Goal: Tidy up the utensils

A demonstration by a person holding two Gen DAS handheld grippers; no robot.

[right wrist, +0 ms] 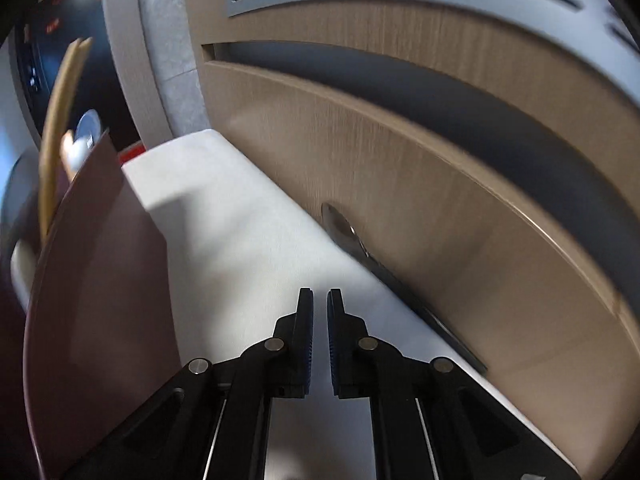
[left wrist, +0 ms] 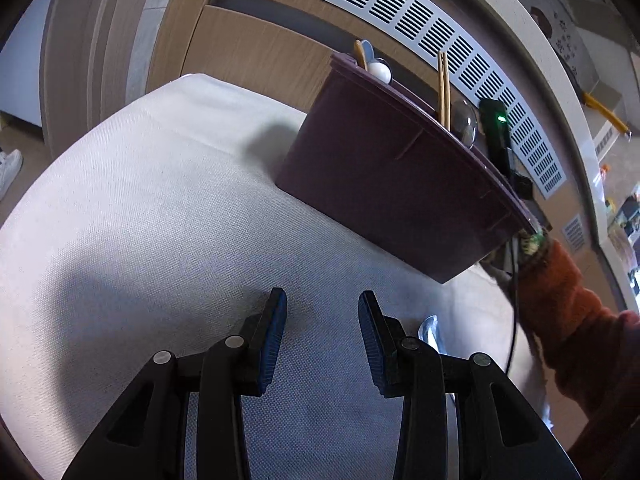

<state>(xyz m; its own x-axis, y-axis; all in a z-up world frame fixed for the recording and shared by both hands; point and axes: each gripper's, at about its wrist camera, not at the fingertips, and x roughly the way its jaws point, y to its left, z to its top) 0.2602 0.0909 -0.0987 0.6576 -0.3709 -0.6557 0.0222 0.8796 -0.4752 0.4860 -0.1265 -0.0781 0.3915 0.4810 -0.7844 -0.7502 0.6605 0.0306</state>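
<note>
A dark maroon utensil holder (left wrist: 384, 176) stands on the white cloth (left wrist: 160, 220). Wooden chopsticks (left wrist: 444, 88), a white spoon (left wrist: 380, 70) and a metal spoon bowl (left wrist: 464, 122) stick out of it. My left gripper (left wrist: 322, 312) is open and empty above the cloth in front of the holder; a metal spoon (left wrist: 430, 330) lies just to its right. In the right wrist view the holder (right wrist: 100, 272) is at left with chopsticks (right wrist: 60, 120). My right gripper (right wrist: 320, 308) is nearly shut and empty. A metal spoon (right wrist: 348, 232) lies at the cloth's right edge, beyond it.
A wooden cabinet front (right wrist: 440, 184) with a grey vent grille (left wrist: 460, 56) rises right behind the cloth-covered table. The other handheld device (left wrist: 496, 132) and an orange sleeve (left wrist: 568, 296) are behind the holder at right.
</note>
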